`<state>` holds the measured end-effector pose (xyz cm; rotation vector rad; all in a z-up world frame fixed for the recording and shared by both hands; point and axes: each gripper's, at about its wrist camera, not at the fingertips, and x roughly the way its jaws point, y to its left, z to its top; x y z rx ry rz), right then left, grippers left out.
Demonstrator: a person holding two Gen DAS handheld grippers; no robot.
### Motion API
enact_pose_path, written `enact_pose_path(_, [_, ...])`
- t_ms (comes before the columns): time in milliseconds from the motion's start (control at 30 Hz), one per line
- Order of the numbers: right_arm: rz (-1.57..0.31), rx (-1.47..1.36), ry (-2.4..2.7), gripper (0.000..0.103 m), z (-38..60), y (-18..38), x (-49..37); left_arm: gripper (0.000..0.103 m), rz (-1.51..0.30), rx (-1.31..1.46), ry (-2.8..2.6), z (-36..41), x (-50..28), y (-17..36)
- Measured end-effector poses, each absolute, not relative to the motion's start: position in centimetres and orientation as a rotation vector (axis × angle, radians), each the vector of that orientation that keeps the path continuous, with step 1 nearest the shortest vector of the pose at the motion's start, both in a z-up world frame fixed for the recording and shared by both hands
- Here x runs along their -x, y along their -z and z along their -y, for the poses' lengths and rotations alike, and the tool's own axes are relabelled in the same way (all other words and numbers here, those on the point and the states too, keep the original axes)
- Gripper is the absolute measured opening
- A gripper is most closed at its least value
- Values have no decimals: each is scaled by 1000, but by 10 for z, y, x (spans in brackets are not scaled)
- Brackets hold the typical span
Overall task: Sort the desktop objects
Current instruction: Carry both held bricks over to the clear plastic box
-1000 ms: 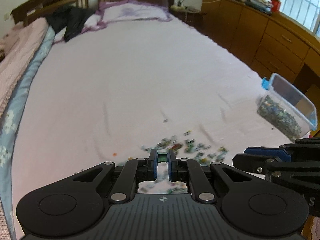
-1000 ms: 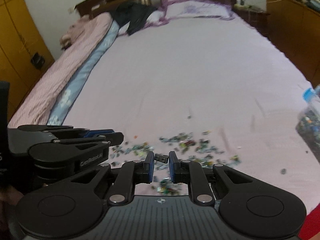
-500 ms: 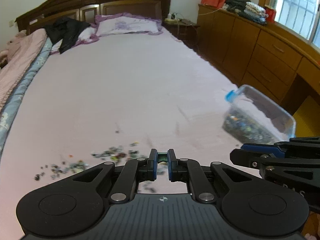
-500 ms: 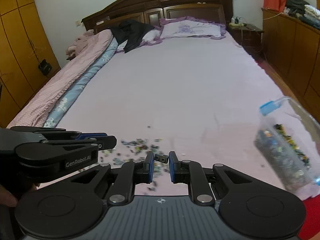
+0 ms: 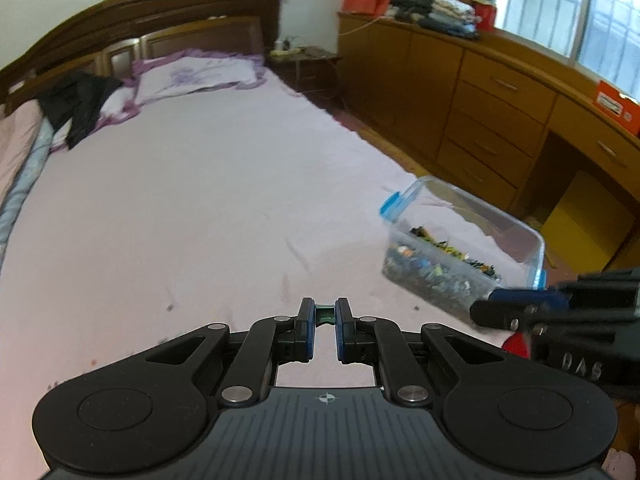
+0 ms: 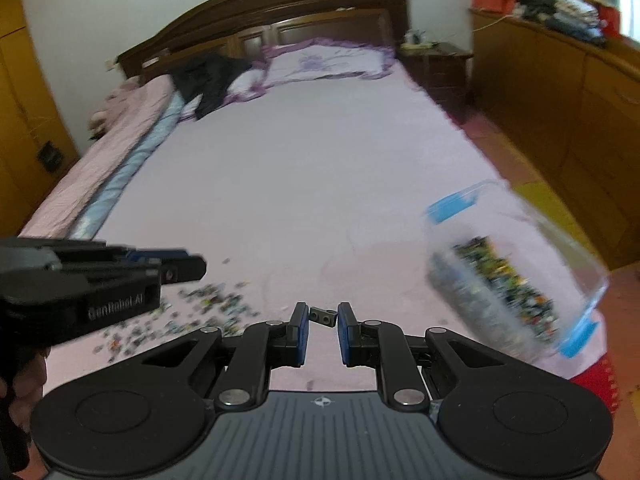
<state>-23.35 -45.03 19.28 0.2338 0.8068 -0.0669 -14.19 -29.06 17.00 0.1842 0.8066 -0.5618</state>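
Note:
My left gripper point(image 5: 324, 312) is shut on a small green piece point(image 5: 324, 313), held above the pink bed sheet point(image 5: 180, 208). My right gripper point(image 6: 323, 316) is shut on a small dark grey piece with holes point(image 6: 323, 315). A clear plastic box with blue clips point(image 5: 460, 248) holds many small coloured pieces and stands on the bed to the right; it also shows, blurred, in the right wrist view point(image 6: 508, 276). A scatter of small pieces point(image 6: 200, 312) lies on the sheet at the left, behind the left gripper's side point(image 6: 100, 280).
Wooden drawers and cabinets point(image 5: 500, 112) run along the right beyond the bed edge. A pillow point(image 5: 196, 76) and dark clothing point(image 5: 80, 100) lie by the headboard. Folded pink and blue bedding point(image 6: 120, 160) lines the bed's left side.
Both grippers have swung to the right with their pieces, away from the scatter. The clear box is now nearer and larger in both views.

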Motion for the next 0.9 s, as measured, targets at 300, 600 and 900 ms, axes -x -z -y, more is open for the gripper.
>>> enact_pose_path(300, [-798, -264, 153, 17, 485, -186, 212, 12, -786, -202, 632, 338, 120, -168])
enact_pose_path(600, [-799, -262, 134, 17, 542, -179, 197, 12, -774, -216, 649, 390, 105, -169])
enact_pose_path(900, [-803, -221, 50, 17, 635, -179, 179, 12, -782, -204, 576, 468, 100, -184])
